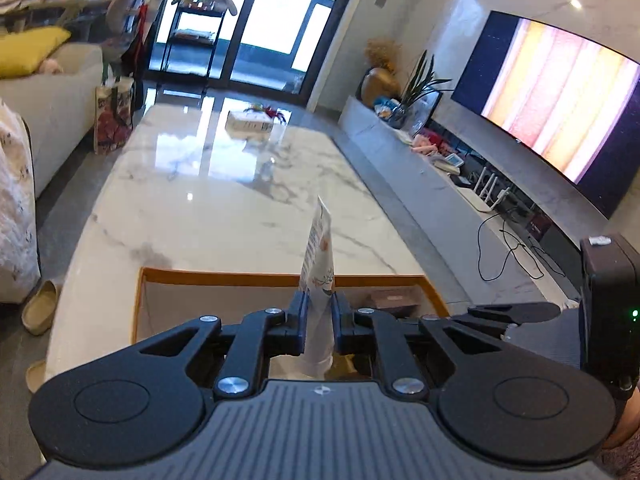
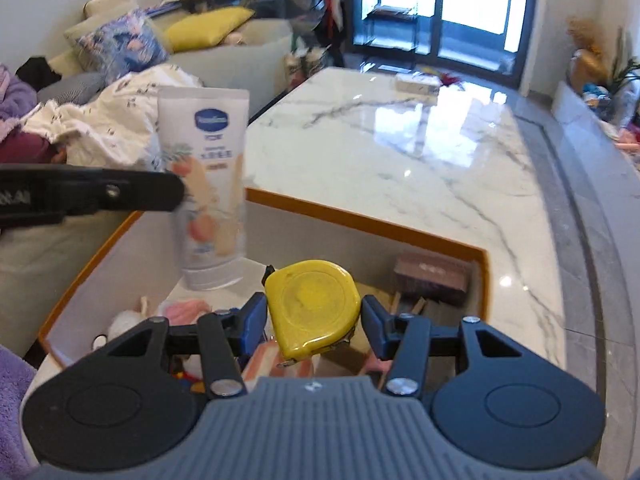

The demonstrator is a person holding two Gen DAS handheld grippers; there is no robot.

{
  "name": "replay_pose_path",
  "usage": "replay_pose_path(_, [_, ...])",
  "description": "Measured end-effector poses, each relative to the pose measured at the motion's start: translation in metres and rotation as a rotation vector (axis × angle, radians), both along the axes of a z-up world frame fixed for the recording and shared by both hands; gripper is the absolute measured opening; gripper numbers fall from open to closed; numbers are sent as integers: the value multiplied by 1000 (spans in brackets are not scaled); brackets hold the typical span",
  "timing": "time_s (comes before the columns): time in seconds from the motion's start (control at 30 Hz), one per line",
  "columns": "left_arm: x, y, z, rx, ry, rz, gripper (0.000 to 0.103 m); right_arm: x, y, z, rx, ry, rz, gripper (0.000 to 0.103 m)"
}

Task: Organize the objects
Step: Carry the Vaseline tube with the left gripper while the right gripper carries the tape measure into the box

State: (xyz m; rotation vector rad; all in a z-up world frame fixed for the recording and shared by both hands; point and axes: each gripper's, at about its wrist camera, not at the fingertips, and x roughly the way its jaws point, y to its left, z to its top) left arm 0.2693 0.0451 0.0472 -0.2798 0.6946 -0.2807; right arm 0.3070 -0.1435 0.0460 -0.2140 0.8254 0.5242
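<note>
Left gripper (image 1: 320, 312) clenched on tube (image 1: 320, 256), over box (image 1: 280, 279): soft, light, slick; grip low near cap. Right gripper (image 2: 314, 312) clamps tape measure (image 2: 312, 308), rigid, heavier; flat sides best.

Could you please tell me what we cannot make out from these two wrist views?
- Left wrist view: the orange-rimmed white box, contents hidden behind the left tool.
- Right wrist view: small print on the white lotion tube, blurred.
- Right wrist view: items under the yellow tape measure, covered by the right tool.
</note>
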Motion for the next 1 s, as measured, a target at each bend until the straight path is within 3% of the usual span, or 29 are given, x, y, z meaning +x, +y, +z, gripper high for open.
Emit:
replay_pose_path(0.1, [15,3,-16,-13,32,8,9,21,14,-13,-69,10,51,53])
replay_pose_path(0.13, [18,3,-22,-16,39,7,0,26,18,-18,-94,12,66,53])
replay_pose_path(0.4, [38,4,-48,-44,107,3,0,48,30,-41,-196,32,144,53])
replay_pose_path(0.7, [33,14,-52,-92,146,38,0,52,37,-42,-227,-4,172,54])
replay_pose_path(0.8, [27,16,-50,-74,161,40,10,50,34,-40,-209,-6,161,53])
replay_pose_path(0.87, [22,16,-48,-60,173,32,35,47,32,-37,-199,-10,159,53])
replay_pose_path(0.93, [17,15,-48,-53,187,25,51,44,32,-35,-189,-10,154,53])
replay_pose_path(1.0, [12,16,-49,-57,210,25,55,41,31,-32,-184,-14,145,53])
